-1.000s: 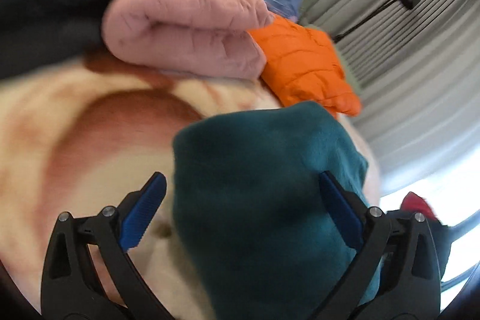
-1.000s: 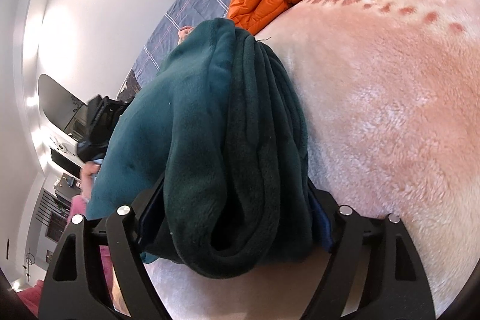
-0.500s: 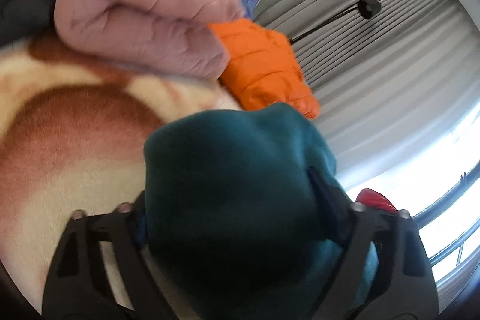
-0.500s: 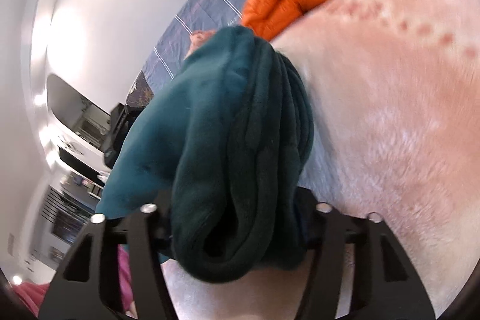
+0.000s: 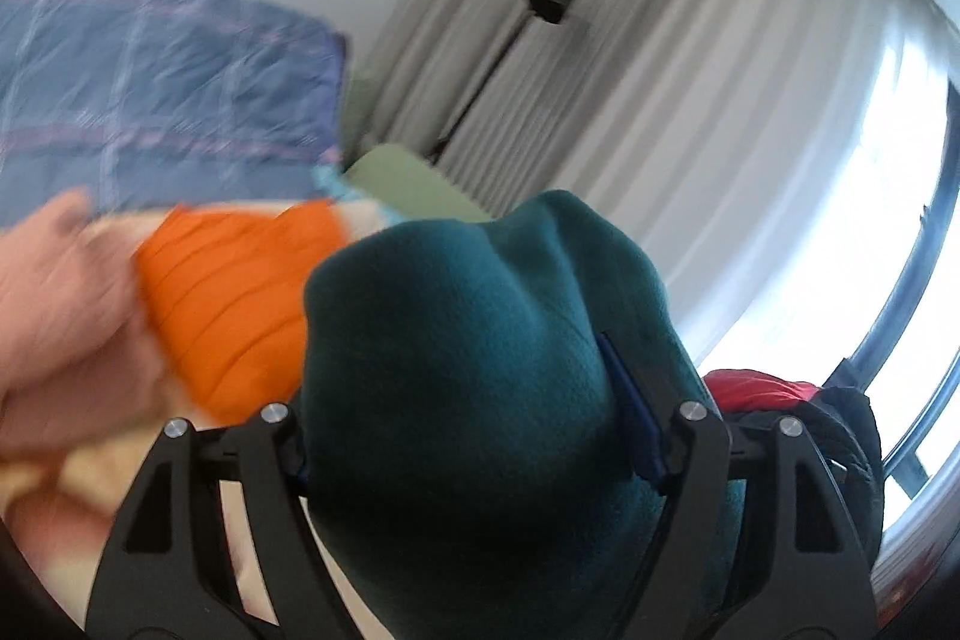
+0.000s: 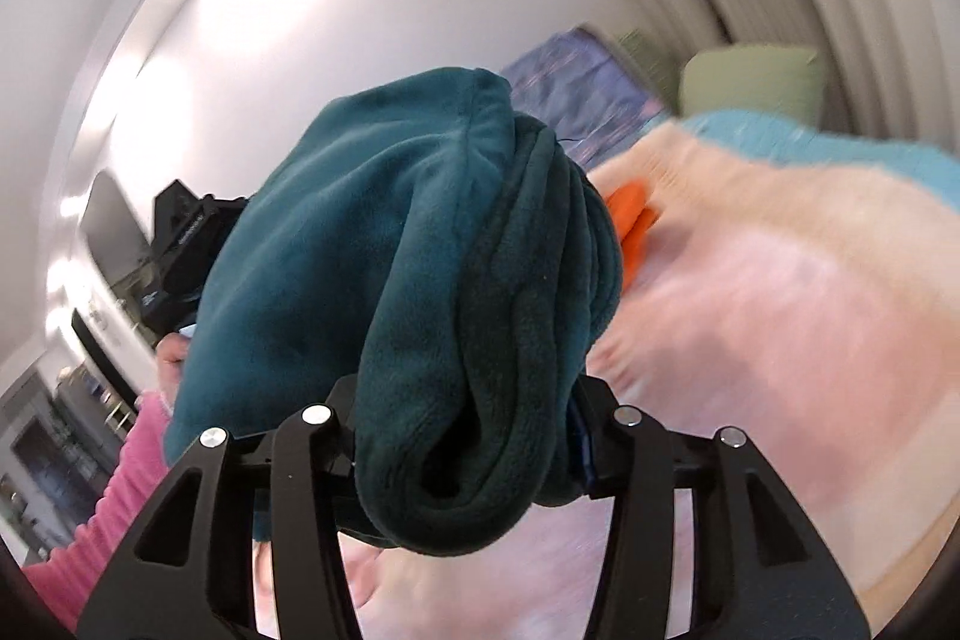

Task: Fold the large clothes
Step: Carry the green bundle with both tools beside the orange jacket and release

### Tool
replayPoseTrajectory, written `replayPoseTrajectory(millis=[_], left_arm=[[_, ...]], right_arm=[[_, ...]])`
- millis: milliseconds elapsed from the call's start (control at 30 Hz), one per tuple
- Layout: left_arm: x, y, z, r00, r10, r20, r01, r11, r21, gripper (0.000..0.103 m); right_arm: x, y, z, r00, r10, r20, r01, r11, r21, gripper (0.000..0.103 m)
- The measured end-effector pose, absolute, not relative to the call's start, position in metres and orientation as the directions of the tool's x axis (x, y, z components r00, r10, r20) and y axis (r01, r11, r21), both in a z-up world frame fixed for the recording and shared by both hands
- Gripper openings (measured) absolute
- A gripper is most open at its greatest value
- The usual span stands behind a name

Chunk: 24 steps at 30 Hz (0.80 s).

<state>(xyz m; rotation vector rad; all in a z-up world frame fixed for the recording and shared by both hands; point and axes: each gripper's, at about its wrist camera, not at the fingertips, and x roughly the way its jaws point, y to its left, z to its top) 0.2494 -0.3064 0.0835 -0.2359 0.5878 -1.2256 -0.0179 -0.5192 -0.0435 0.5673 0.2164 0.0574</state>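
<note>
A folded dark teal fleece garment (image 5: pixel 480 370) fills the left wrist view, lifted off the bed. My left gripper (image 5: pixel 474 454) is shut on one end of it, its blue pads pressed into the fleece. In the right wrist view the same teal fleece (image 6: pixel 432 292) shows as a thick stack of folds, and my right gripper (image 6: pixel 462 436) is shut on that end. The bundle hangs between the two grippers above the pink and cream blanket (image 6: pixel 750 316).
A folded orange puffer jacket (image 5: pixel 234 292) lies on the bed beyond the fleece, with a pink garment (image 5: pixel 54 316) at left and a blue plaid cover (image 5: pixel 162 100) behind. Grey curtains (image 5: pixel 660 100), a window and a red item (image 5: pixel 756 388) are at right.
My left gripper closed on the teal fleece. Both grippers then lifted the bundle off the blanket and tilted upward, so wall and curtains now fill the background.
</note>
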Motion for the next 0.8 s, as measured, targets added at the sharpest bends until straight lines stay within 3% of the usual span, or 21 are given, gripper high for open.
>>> replayPoseTrajectory(millis=[233,367,433,500,567,600,633,667,767,800], left_arm=[[0.256,-0.465,0.112,0.207,-0.912,-0.355,0.879,0.333,-0.341,0.076],[0.279,-0.562,0.106,0.295,-0.860,-0.416,0.858,0.430,-0.281,0.076],[0.289,-0.600,0.088,0.378,-0.798,-0.470,0.818,0.525,-0.234,0.081],[0.300,-0.630,0.051,0.425,-0.716,-0.554,0.774,0.605,-0.188,0.081],[0.301,-0.644,0.007,0.359,-0.731,-0.581,0.813,0.550,-0.190,0.081],[0.296,-0.652,-0.016,0.332,-0.719,-0.611,0.845,0.514,-0.146,0.080],[0.292,-0.653,-0.035,0.410,-0.704,-0.580,0.836,0.544,-0.069,0.078],[0.293,-0.649,-0.044,0.441,-0.706,-0.555,0.824,0.564,-0.062,0.083],[0.322,-0.637,-0.060,0.296,-0.774,-0.560,0.805,0.517,-0.290,0.098],[0.326,-0.636,-0.062,0.298,-0.772,-0.561,0.801,0.522,-0.294,0.101]], right_arm=[[0.018,-0.643,-0.054,0.980,0.012,-0.196,0.118,0.764,0.634,0.049],[0.057,-0.715,-0.077,0.983,-0.047,-0.179,0.160,0.701,0.695,0.049],[0.078,-0.752,-0.113,0.969,-0.111,-0.219,0.238,0.637,0.733,0.053],[0.105,-0.771,-0.165,0.877,-0.250,-0.410,0.476,0.561,0.677,0.049],[0.102,-0.778,-0.182,0.883,-0.244,-0.401,0.468,0.525,0.711,0.046],[0.096,-0.781,-0.184,0.899,-0.241,-0.367,0.438,0.516,0.736,0.047],[0.096,-0.782,-0.185,0.904,-0.233,-0.358,0.427,0.520,0.740,0.047],[0.100,-0.781,-0.185,0.898,-0.236,-0.372,0.440,0.530,0.725,0.047],[0.102,-0.777,-0.184,0.885,-0.267,-0.382,0.465,0.550,0.693,0.050],[0.105,-0.777,-0.184,0.885,-0.266,-0.381,0.464,0.549,0.695,0.050]])
